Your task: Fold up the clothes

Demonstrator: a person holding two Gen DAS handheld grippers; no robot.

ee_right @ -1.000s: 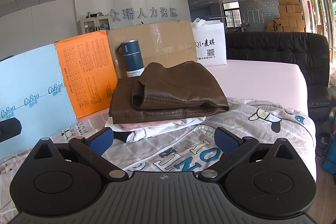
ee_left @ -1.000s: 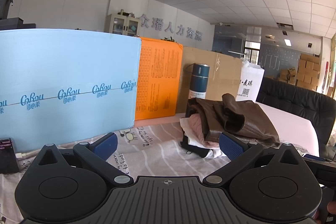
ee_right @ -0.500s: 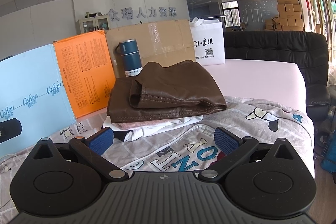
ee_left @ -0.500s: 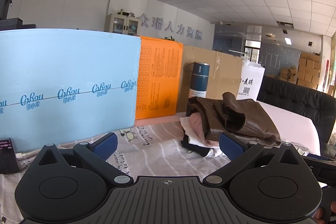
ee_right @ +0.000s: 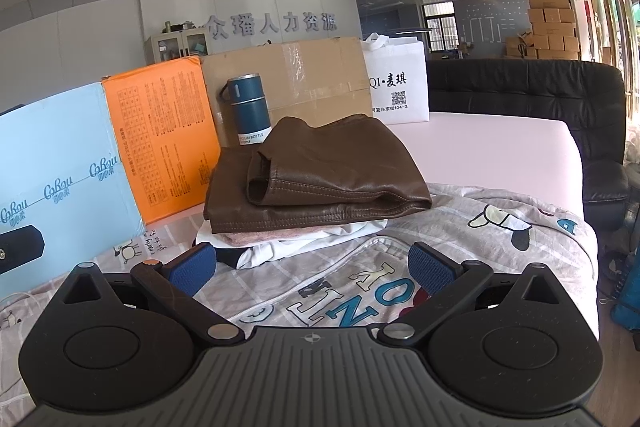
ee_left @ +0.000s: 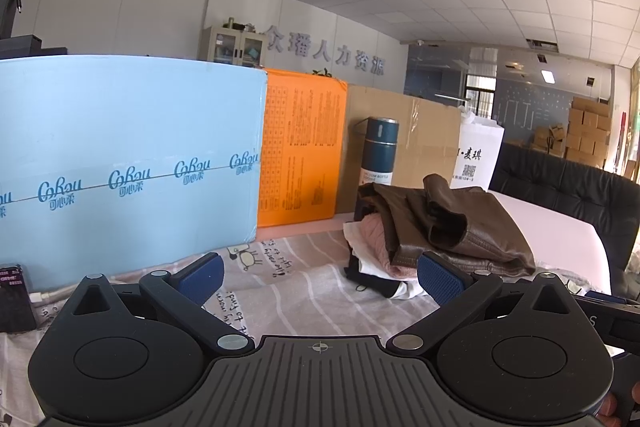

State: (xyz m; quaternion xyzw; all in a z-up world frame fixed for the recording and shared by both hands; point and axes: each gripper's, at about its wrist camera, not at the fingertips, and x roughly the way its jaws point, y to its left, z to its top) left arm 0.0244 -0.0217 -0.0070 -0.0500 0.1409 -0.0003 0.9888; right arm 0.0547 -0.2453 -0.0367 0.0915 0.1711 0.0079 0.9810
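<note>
- We hold the left gripper [ee_left: 320, 273] with its blue-padded fingers [ee_left: 202, 273] spread wide, empty, above the striped cartoon-print sheet [ee_left: 280, 279].
- Our right gripper [ee_right: 312, 267] is likewise wide and empty.
- The folded brown leather jacket [ee_right: 320, 171] tops a stack of folded clothes [ee_right: 296, 239] — just ahead, beside the dark blue vacuum bottle [ee_right: 248, 111].
</note>
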